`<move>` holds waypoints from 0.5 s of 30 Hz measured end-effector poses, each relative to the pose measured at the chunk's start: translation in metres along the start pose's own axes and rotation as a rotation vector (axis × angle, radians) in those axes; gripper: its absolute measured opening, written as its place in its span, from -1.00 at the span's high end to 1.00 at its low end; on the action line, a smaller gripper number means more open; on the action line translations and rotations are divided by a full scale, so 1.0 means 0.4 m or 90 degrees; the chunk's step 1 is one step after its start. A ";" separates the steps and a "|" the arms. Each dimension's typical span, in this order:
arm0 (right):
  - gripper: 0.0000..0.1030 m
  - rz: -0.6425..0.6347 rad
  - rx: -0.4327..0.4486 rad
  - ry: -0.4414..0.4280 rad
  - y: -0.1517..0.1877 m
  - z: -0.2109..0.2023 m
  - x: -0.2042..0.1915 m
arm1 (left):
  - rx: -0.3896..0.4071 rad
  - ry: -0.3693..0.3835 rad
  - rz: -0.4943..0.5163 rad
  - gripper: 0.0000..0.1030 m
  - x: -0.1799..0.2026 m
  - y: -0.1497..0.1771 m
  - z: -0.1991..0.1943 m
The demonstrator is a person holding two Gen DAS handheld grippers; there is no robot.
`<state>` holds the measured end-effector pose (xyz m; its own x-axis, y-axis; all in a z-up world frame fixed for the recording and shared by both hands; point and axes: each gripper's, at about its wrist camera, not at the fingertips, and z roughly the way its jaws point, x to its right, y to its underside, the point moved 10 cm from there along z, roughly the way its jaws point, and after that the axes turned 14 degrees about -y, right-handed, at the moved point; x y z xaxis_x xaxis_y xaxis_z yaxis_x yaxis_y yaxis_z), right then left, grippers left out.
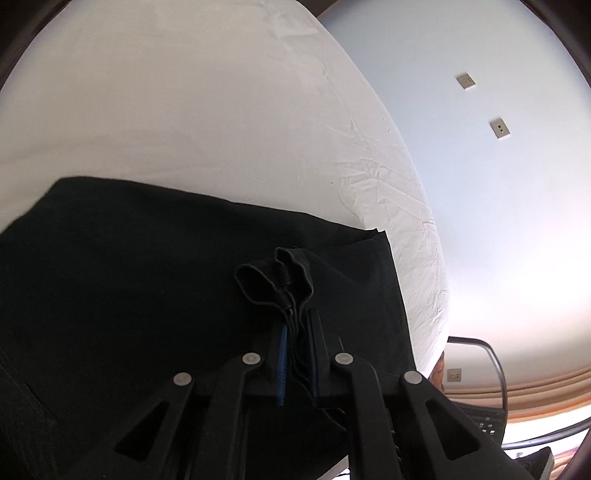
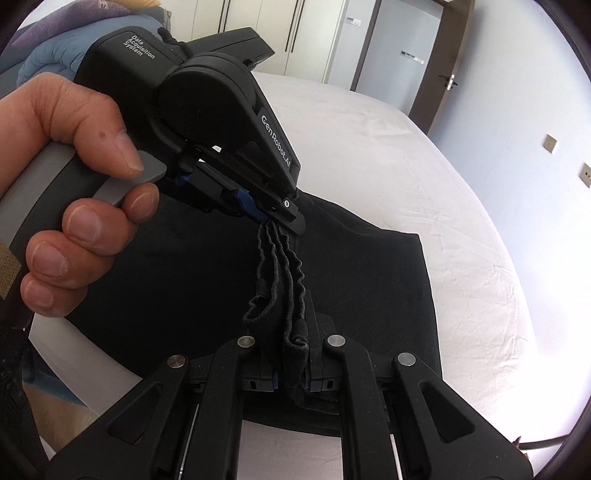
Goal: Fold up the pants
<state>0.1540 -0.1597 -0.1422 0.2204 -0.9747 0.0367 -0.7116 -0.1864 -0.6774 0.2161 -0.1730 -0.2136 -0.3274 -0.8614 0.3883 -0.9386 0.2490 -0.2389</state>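
Both 2-finger grippers, left (image 1: 295,328) and right (image 2: 291,373), clamped on black fabric pants (image 2: 369,280). Beneath: white-sheeted bed (image 2: 461,229). Ahead: pale wall (image 1: 498,184), wall sockets (image 1: 499,128).

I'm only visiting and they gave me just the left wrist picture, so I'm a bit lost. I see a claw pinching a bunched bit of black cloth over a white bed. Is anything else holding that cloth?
Observer: Yes. The right claw is shut on the same gathered edge of the black pants, close to the left claw.
Visitor: Who is holding the left claw?
Observer: A person's hand, wrapped round its grey handle.
Visitor: Is the cloth between the two claws flat?
Observer: No, it hangs in wavy folds between them.
Visitor: What's beyond the bed?
Observer: White wardrobe doors and a dark-framed door.
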 end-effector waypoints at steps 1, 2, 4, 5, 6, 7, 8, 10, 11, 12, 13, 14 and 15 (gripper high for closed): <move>0.85 -0.007 0.001 -0.005 -0.008 0.001 -0.007 | 0.000 -0.007 0.009 0.81 -0.008 -0.004 -0.006; 0.85 -0.015 0.002 -0.010 -0.019 0.003 -0.021 | 0.000 -0.013 0.016 0.81 -0.019 -0.009 -0.013; 0.85 -0.031 0.002 -0.022 -0.037 0.013 -0.049 | 0.003 -0.028 0.032 0.81 -0.052 -0.012 -0.032; 0.85 -0.037 0.002 -0.030 -0.045 0.018 -0.065 | 0.004 -0.035 0.037 0.81 -0.064 -0.014 -0.039; 0.85 -0.044 0.000 -0.039 -0.052 0.025 -0.081 | 0.005 -0.042 0.039 0.81 -0.081 -0.018 -0.043; 0.85 -0.049 -0.005 -0.050 -0.056 0.036 -0.099 | 0.004 -0.046 0.037 0.81 -0.102 -0.015 -0.049; 0.85 -0.051 -0.010 -0.059 -0.058 0.045 -0.113 | 0.003 -0.050 0.034 0.81 -0.123 -0.011 -0.052; 0.85 -0.058 -0.020 -0.077 -0.060 0.067 -0.144 | -0.002 -0.062 0.028 0.81 -0.167 0.000 -0.054; 0.85 -0.062 -0.027 -0.086 -0.060 0.078 -0.160 | -0.004 -0.067 0.022 0.81 -0.183 0.002 -0.052; 0.85 -0.066 -0.034 -0.093 -0.060 0.090 -0.175 | -0.007 -0.072 0.016 0.81 -0.198 0.006 -0.050; 0.85 -0.068 -0.040 -0.099 -0.057 0.098 -0.185 | -0.008 -0.079 0.014 0.81 -0.213 0.011 -0.049; 0.85 -0.070 -0.047 -0.105 -0.057 0.107 -0.196 | -0.007 -0.085 0.013 0.81 -0.224 0.017 -0.049; 0.85 -0.070 -0.053 -0.111 -0.059 0.110 -0.201 | -0.006 -0.089 0.012 0.81 -0.230 0.020 -0.049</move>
<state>0.1824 -0.0714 -0.1614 0.4063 -0.9134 -0.0262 -0.7285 -0.3064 -0.6127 0.2366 -0.0832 -0.2340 -0.3269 -0.9099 0.2554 -0.9336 0.2689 -0.2368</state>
